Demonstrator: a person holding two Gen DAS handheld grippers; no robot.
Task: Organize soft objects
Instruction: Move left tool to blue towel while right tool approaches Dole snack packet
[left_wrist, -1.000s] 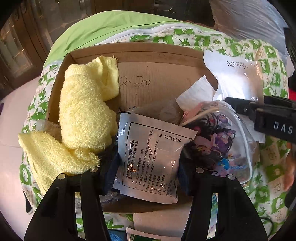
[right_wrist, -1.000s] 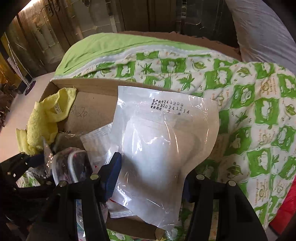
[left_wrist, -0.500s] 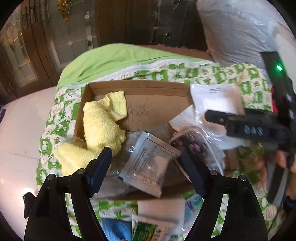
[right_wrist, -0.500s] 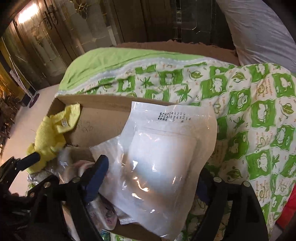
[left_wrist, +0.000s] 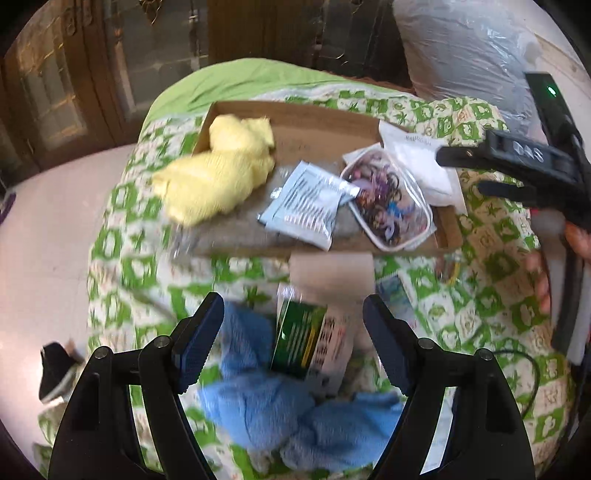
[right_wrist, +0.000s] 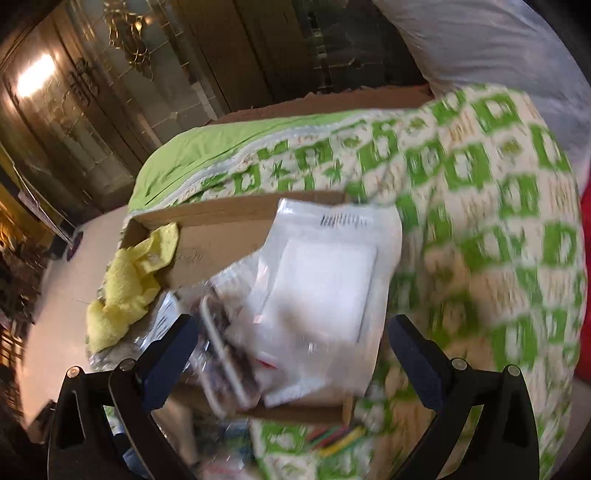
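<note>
A shallow cardboard box (left_wrist: 325, 114) lies on a green-and-white quilt. In it are a yellow towel (left_wrist: 218, 177), a printed foil packet (left_wrist: 306, 206), a clear pouch of hair ties (left_wrist: 391, 206) and a white plastic bag (left_wrist: 421, 162). My left gripper (left_wrist: 293, 343) is open and empty, held above a blue towel (left_wrist: 280, 406) and a green box (left_wrist: 299, 343) in front of the cardboard box. My right gripper (right_wrist: 295, 354) is open and empty over the white bag (right_wrist: 325, 280), and also shows in the left wrist view (left_wrist: 517, 173).
The quilt (right_wrist: 480, 221) covers a bed with a grey pillow (left_wrist: 465, 48) at the back. Coloured sticks (right_wrist: 336, 443) lie on the quilt before the box. A white floor (left_wrist: 44, 236) lies to the left, with wooden cabinets (right_wrist: 92, 92) behind.
Both grippers let go of their packets, opened wide and pulled back from the box. The foil packet and the white bag now lie in the box.
</note>
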